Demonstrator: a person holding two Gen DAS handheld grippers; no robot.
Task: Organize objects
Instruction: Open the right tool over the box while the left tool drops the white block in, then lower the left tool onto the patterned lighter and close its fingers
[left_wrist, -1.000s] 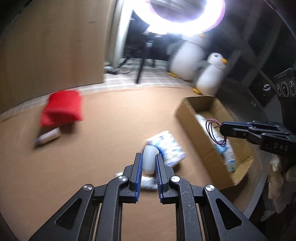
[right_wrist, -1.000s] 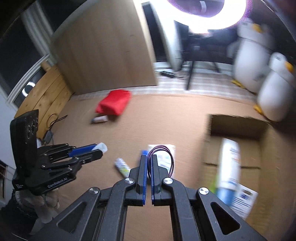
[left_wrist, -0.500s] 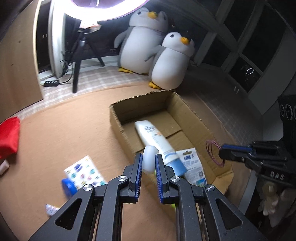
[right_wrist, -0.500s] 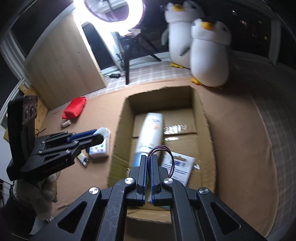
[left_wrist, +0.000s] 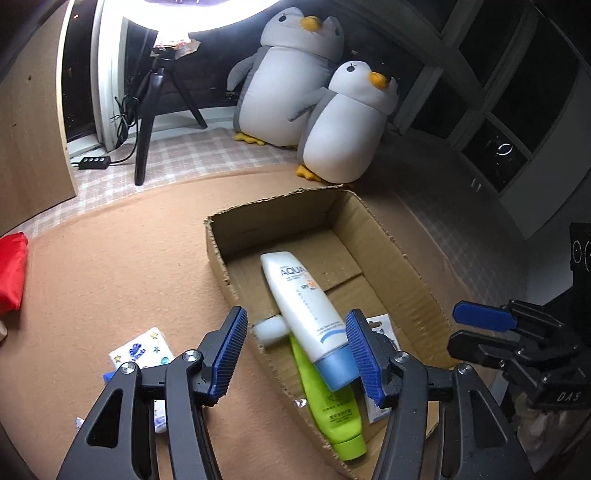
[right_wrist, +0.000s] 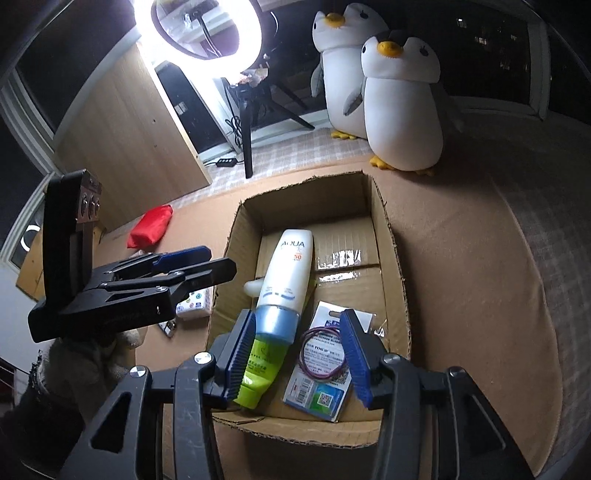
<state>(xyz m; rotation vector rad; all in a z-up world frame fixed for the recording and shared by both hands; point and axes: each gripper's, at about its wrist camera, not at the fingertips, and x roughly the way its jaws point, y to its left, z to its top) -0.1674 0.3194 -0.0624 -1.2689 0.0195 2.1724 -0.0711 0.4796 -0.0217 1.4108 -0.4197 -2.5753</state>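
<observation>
An open cardboard box (left_wrist: 384, 236) (right_wrist: 395, 258) lies on the brown carpet. In it are a white sunscreen tube (left_wrist: 303, 306) (right_wrist: 288, 273), a green tube (left_wrist: 332, 402) (right_wrist: 262, 365), a small white bottle (left_wrist: 271, 328) (right_wrist: 253, 286), a blue card packet (right_wrist: 321, 384) and a purple hair tie (right_wrist: 325, 354) on the packet. My left gripper (left_wrist: 299, 354) is open and empty above the box's near-left wall; it also shows in the right wrist view (right_wrist: 207, 266). My right gripper (right_wrist: 295, 354) is open and empty over the box; it also shows in the left wrist view (left_wrist: 469, 328).
A sticker pack (left_wrist: 140, 350) (right_wrist: 195, 302) and a small tube (right_wrist: 170, 326) lie left of the box. A red pouch (left_wrist: 11, 273) (right_wrist: 151, 225) lies further left. Two plush penguins (left_wrist: 343, 125) (right_wrist: 399, 107) and a ring light tripod (left_wrist: 147, 122) stand behind.
Both grippers moved over the box and opened. The left one let go of the small white bottle, the right one let go of the purple hair tie; both now lie in the box.
</observation>
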